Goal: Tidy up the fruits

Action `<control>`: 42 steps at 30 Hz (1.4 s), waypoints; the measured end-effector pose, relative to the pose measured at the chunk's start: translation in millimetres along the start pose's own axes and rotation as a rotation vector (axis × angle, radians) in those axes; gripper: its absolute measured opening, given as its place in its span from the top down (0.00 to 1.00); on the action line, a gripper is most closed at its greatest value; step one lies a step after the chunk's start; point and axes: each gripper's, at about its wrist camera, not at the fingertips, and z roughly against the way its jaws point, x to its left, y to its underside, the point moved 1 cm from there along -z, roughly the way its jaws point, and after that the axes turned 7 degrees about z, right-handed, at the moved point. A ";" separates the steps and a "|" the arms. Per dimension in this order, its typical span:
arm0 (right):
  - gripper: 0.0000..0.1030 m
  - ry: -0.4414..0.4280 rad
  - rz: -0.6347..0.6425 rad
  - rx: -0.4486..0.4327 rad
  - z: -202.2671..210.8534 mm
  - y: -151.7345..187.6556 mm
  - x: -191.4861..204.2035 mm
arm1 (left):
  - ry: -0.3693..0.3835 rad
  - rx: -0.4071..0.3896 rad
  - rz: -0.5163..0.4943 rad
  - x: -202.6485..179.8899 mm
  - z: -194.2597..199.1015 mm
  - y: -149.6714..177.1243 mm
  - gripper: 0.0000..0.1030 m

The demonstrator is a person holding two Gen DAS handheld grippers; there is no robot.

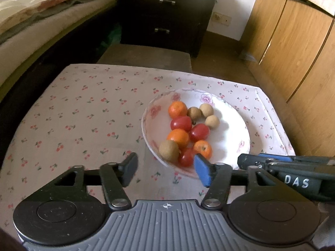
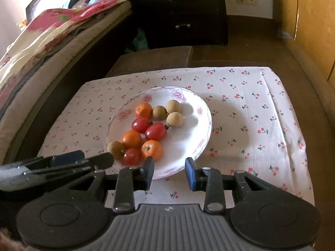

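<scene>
Above the near edge of the plate, both grippers hang with nothing between their pads.
Left gripper (image 1: 166,171): jaws stand wide apart and empty; its blue pad (image 1: 202,172) overlaps the near rim of the plate in the left wrist view, its black pad (image 1: 130,168) is over bare cloth.
Right gripper (image 2: 170,173): jaws part-way apart, narrower than the left, holding nothing; the plate's near rim shows in the gap.
Gripper relation: side by side, close together; each shows at the edge of the other's camera view.
Plate (image 2: 186,144): white, pink floral rim, resting flat on the cloth, just beyond both sets of fingertips.
Fruit location: all 10 pieces lie on the plate, crowded toward its left half, most touching a neighbour.
Oranges (image 2: 132,139): 3 small ones, spread along the cluster from far to near.
Tomatoes (image 2: 156,131): 3 red ones; 2 sit together mid-plate, 1 at the near edge.
Brown fruits (image 2: 175,119): 4 round tan ones; 3 grouped at the far side, 1 at the near left rim.
Tablecloth (image 2: 251,115): white with a cherry print, covering the table; bare to the right of the plate.
Surroundings: bed (image 2: 52,41) with patterned bedding at left, dark drawer unit (image 2: 184,14) beyond, wooden wardrobe (image 1: 293,48) at right.
</scene>
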 end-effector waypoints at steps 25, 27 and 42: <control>0.58 -0.005 -0.035 -0.011 39.8 42.9 4.6 | -0.105 -0.106 -0.033 3.6 46.3 39.8 0.00; 0.58 -0.002 -0.034 -0.008 41.3 47.5 5.5 | -0.114 -0.106 -0.041 3.2 47.7 43.7 0.00; 0.57 0.006 -0.029 0.007 55.6 72.7 13.8 | -0.132 -0.093 -0.061 5.3 58.7 66.8 0.00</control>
